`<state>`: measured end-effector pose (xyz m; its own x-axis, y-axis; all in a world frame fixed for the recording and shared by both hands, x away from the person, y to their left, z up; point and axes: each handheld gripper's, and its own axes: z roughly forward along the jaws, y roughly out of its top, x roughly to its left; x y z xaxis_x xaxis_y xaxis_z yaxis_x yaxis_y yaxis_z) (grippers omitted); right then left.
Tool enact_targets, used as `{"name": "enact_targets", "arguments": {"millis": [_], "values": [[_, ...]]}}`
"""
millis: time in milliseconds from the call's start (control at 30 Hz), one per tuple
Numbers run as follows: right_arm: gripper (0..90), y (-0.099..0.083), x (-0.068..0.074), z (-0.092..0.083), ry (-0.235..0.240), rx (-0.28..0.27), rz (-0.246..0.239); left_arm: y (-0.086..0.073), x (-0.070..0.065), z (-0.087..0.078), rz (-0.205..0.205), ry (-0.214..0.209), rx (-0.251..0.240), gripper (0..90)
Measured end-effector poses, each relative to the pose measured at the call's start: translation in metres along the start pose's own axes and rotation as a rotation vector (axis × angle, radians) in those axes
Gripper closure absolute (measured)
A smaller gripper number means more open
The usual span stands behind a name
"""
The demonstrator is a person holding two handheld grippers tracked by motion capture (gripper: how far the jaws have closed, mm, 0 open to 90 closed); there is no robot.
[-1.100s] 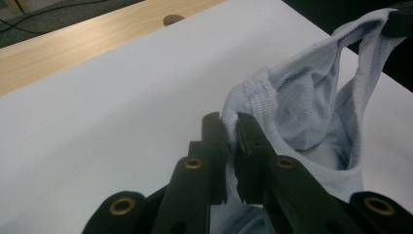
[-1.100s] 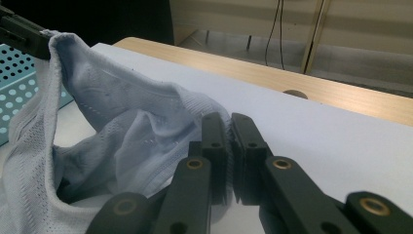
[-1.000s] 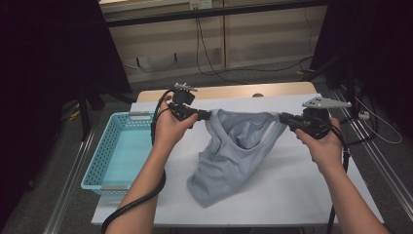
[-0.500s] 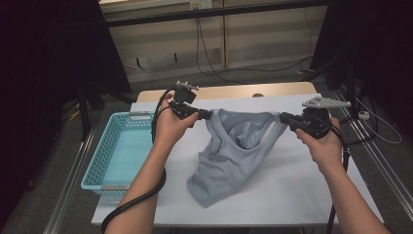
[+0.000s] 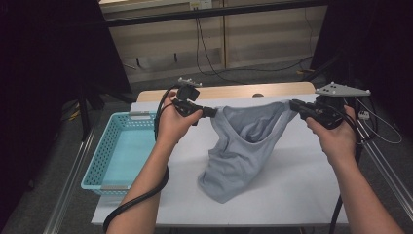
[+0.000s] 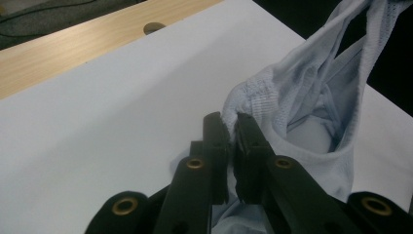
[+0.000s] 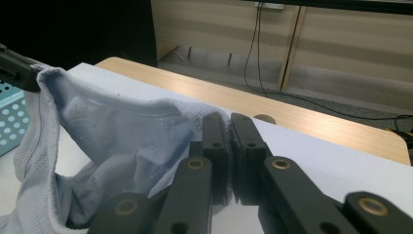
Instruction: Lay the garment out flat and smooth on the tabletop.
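2 grippers hold 1 pale grey-blue garment [image 5: 243,146] stretched between them above the white table [image 5: 302,195], and I see 2 risks. Each grip catches only a narrow bit of ribbed hem, so if I pull my hands further apart, an edge could slide out and the cloth would drop in a heap. The lower part of the garment rests crumpled on the table near its front edge, so lifting unevenly could drag and twist it. A blue basket [image 5: 122,151] sits on my left, beside the table. My left gripper [image 6: 230,127] has its jaws almost fully closed, pinching the hem at 1 corner. My right gripper [image 7: 229,126] is likewise nearly closed, clamping fabric at the opposite corner, raised over the table.
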<state>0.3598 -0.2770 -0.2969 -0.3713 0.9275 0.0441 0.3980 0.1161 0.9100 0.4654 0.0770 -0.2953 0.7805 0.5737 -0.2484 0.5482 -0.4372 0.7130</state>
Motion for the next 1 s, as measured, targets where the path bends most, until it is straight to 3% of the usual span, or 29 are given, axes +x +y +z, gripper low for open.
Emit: {"name": "enact_targets", "arguments": {"millis": [367,467,533,600,667,733,767,800,833,867,933,1000], "values": [[87.0,-0.001,0.000,0.026,0.009,0.034,-0.003,0.001,0.019,0.005,-0.019,0.011,0.017,85.3],[87.0,0.005,-0.003,0.034,-0.003,0.049,-0.010,0.007,0.025,0.006,-0.013,0.021,0.012,85.4],[87.1,0.012,-0.006,0.041,-0.050,0.057,-0.023,0.015,0.031,0.004,-0.007,0.030,-0.008,85.5],[87.3,0.025,-0.009,0.049,-0.103,0.038,-0.041,0.026,0.035,0.000,-0.002,0.054,-0.059,85.7],[87.2,0.043,-0.009,0.058,-0.161,-0.005,-0.069,0.038,0.040,-0.003,-0.033,0.062,-0.100,85.7],[83.1,0.059,-0.010,0.070,-0.135,-0.056,-0.042,0.043,0.045,0.000,-0.041,0.099,-0.110,84.5],[74.1,0.063,-0.009,0.076,-0.150,-0.073,-0.051,0.042,0.047,0.004,-0.050,0.119,-0.110,80.1],[54.2,0.064,-0.006,0.081,-0.174,-0.085,-0.076,0.040,0.049,0.009,-0.056,0.152,-0.091,63.0],[42.6,0.063,-0.003,0.086,-0.176,-0.071,-0.064,0.035,0.048,0.013,-0.059,0.175,-0.073,37.7],[44.6,0.060,0.000,0.087,-0.160,-0.038,-0.049,0.030,0.047,0.017,-0.056,0.172,-0.058,30.9],[37.3,0.050,0.008,0.089,-0.100,-0.001,-0.059,0.019,0.042,0.025,-0.052,0.130,-0.025,30.6],[32.3,0.036,0.014,0.087,-0.091,0.031,-0.081,0.007,0.036,0.031,-0.036,0.120,-0.006,27.9]]}}
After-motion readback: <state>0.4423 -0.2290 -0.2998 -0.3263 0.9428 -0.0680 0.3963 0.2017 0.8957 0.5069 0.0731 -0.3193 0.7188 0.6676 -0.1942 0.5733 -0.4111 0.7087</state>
